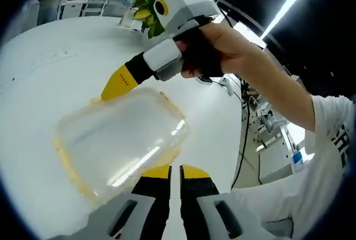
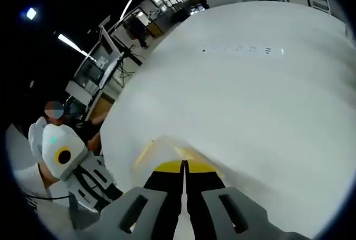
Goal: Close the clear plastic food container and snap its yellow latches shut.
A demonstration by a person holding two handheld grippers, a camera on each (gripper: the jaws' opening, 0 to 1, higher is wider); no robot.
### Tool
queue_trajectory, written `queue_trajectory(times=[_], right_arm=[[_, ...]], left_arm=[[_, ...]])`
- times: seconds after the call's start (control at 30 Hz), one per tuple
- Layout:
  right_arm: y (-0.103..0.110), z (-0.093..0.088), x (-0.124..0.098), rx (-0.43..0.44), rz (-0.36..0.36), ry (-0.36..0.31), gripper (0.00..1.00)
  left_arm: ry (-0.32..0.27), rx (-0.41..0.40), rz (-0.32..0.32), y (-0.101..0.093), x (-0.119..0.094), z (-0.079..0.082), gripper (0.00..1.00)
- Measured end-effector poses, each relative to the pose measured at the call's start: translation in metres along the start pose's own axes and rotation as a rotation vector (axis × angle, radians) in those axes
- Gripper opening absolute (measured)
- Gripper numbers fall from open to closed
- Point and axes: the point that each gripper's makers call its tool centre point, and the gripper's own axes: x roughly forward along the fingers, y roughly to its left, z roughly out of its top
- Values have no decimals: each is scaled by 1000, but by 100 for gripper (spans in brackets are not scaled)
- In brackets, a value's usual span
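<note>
My left gripper [image 1: 174, 172], at the bottom centre of the left gripper view, has its yellow-tipped jaws pressed together, holding nothing, just against the near edge of the clear plastic food container [image 1: 119, 140], which lies lidded on the white table [image 1: 50, 67] left of centre. My right gripper [image 1: 119, 82], also closed and empty, touches the container's upper rim. A potted plant [image 1: 146, 5] stands at the top.
</note>
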Motion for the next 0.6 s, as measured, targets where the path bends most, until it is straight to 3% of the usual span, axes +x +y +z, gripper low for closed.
queue_trajectory(times=[0.17,0.23,0.43,0.6], right_arm=[[-1,11,-9,-94,7,-29,0],[-2,12,-12,-128,10,-24,0],[0,13,-14,-231,22,0,5],[2,5,-9,-338,35,70,13]], left_arm=[[-44,25,30,8,-8,12,6],[-60,62,58,14,-9,17,11],[-78,57,69,21,-8,22,15],[-103,197,94,23,-4,31,17]])
